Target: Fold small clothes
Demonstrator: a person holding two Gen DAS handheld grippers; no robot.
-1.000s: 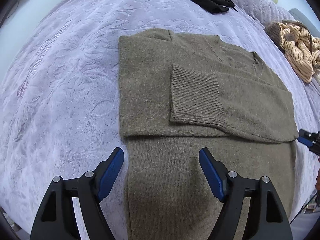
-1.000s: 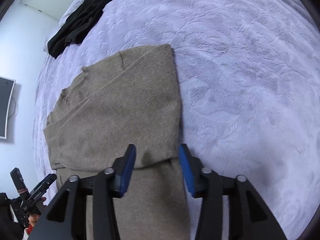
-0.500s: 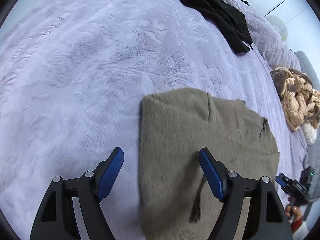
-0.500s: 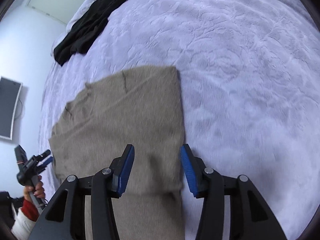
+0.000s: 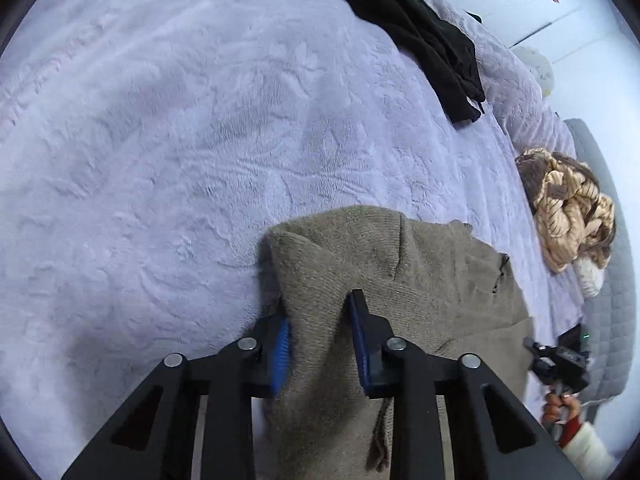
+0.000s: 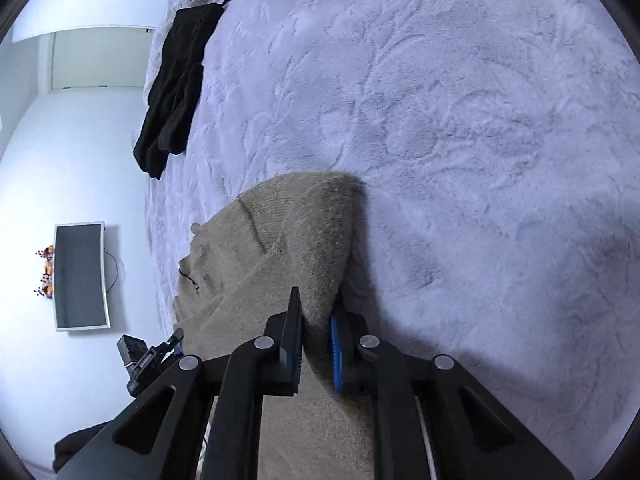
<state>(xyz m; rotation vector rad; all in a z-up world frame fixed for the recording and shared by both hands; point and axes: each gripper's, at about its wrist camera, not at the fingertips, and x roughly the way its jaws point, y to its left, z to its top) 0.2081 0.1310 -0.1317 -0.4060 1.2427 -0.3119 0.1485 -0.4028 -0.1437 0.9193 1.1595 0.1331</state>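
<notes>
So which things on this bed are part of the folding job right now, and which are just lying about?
In the job:
- olive-brown sweater, gathered between both claws
- left claw, shut on its left edge
- right claw, shut on its right edge

Lying about:
- black garment at the far edge of the lilac bedspread
- tan striped knit off to the side

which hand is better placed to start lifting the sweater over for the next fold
Neither clearly; it looks like a job for both. The left gripper is clamped on the brown sweater at its left edge, the right gripper on its right edge. Both jaws have just been closing on the knit, so lifting together seems best.
</notes>
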